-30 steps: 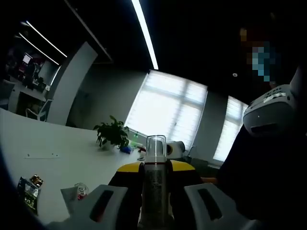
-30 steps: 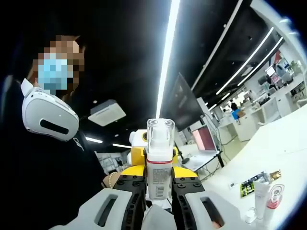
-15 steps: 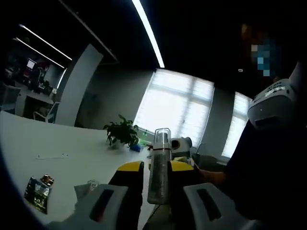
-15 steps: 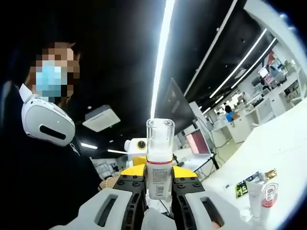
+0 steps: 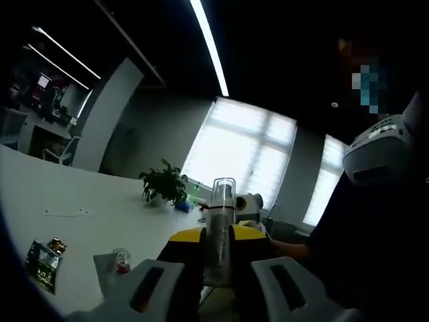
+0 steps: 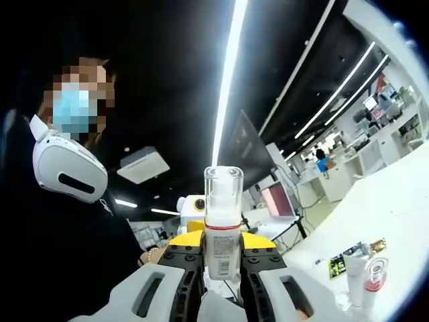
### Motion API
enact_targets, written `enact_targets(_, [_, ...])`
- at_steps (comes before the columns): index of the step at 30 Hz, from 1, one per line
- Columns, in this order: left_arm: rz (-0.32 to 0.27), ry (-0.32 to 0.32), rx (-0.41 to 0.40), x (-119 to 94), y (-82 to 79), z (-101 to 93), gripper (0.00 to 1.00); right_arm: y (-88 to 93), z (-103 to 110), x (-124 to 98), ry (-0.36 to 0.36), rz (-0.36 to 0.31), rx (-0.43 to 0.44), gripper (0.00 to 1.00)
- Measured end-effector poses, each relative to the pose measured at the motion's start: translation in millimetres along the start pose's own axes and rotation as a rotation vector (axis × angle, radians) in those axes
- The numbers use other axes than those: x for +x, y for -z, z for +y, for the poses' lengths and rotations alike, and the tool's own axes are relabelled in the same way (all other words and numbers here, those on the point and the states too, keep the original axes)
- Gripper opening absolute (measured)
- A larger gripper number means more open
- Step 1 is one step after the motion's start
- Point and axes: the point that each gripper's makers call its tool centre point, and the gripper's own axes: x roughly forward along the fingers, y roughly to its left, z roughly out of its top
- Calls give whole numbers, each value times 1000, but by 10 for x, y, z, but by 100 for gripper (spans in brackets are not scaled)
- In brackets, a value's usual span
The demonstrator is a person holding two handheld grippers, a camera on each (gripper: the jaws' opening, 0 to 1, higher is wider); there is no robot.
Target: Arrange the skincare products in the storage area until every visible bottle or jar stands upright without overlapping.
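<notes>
We have a clear-capped bottle (image 6: 223,225) up in the air in the right gripper view, standing upright between the jaws of our right claw (image 6: 223,278), which is clenched on its lower body, the cap well above the grey jaw tips. In the left gripper view the same bottle (image 5: 220,228) rises between the yellow-and-black jaws of that other claw coming in from the far side, while our left claw (image 5: 209,288) has its two grey jaws spread apart on either side of it; we cannot tell whether they touch the bottle, and they look released. Behind the bottle on the right side of the left gripper view we see the person (image 5: 375,221) in dark clothing with a white headset, very close to the claws. Down on the white surface (image 5: 74,221), well below and apart from the held bottle, we spot a small clear bottle with a red base (image 5: 121,260) standing on a pale sheet, and a dark green packet (image 5: 41,263) lying flat near the edge. Farther back a potted plant (image 5: 164,186) sits before the bright windows. In the right gripper view, at the lower right, a white tube (image 6: 355,275) stands upright just beside a red-capped tube (image 6: 376,275), with the packet (image 6: 348,258) behind them.
</notes>
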Motion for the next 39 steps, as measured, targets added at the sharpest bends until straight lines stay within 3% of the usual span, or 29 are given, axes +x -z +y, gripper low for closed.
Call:
enact_targets(12, [19, -1, -16, 9, 70, -4, 8, -5, -21, -43, -1, -5, 2, 9])
enact_targets(16, [31, -8, -10, 2, 92, 12, 7, 18, -46, -50, 12, 8, -59, 8])
enact_targets(23, [96, -90, 14, -59, 319, 176, 16, 169, -177, -101, 43, 47, -256, 8])
enact_targets(34, [140, -159, 42, -171, 524, 284, 24, 301, -175, -67, 30, 86, -282, 8])
enact_targets(39, [156, -224, 66, -264, 620, 384, 31, 366, -236, -86, 41, 124, -317, 8])
